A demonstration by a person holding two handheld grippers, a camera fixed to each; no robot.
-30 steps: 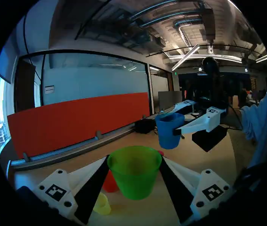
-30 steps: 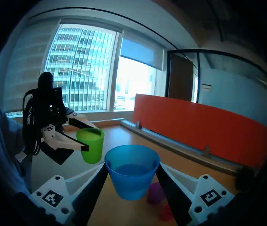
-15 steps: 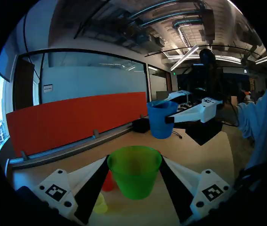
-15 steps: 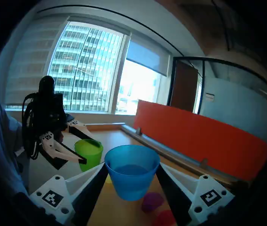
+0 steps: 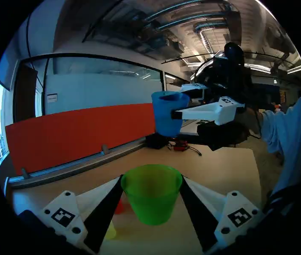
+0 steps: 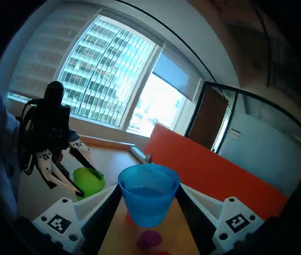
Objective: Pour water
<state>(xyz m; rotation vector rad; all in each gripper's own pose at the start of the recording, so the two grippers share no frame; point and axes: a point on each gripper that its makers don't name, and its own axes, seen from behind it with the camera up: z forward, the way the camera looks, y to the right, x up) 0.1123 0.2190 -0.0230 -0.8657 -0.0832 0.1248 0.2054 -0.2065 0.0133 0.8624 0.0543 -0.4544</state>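
My left gripper (image 5: 151, 199) is shut on a green cup (image 5: 151, 193), held upright above the wooden table (image 5: 218, 170). In the left gripper view the blue cup (image 5: 168, 111) hangs higher up and farther off, clamped in the right gripper (image 5: 174, 114) held by a person's hand. In the right gripper view my right gripper (image 6: 149, 202) is shut on the blue cup (image 6: 149, 199), which holds water and leans a little. Lower left there, the green cup (image 6: 89, 182) sits in the left gripper (image 6: 80, 187), below the blue cup's level.
An orange partition (image 5: 78, 136) with a rail runs along the table's far edge. Small coloured cups lie on the table: red (image 5: 119, 207) and yellow (image 5: 110, 231) under the left gripper, purple (image 6: 149, 239) under the right. A light sleeve (image 5: 288, 136) is at the right. Large windows (image 6: 103, 93) stand behind.
The right gripper has lifted the blue cup well up and moved it closer over the green cup. The green cup has stayed level in the left gripper.
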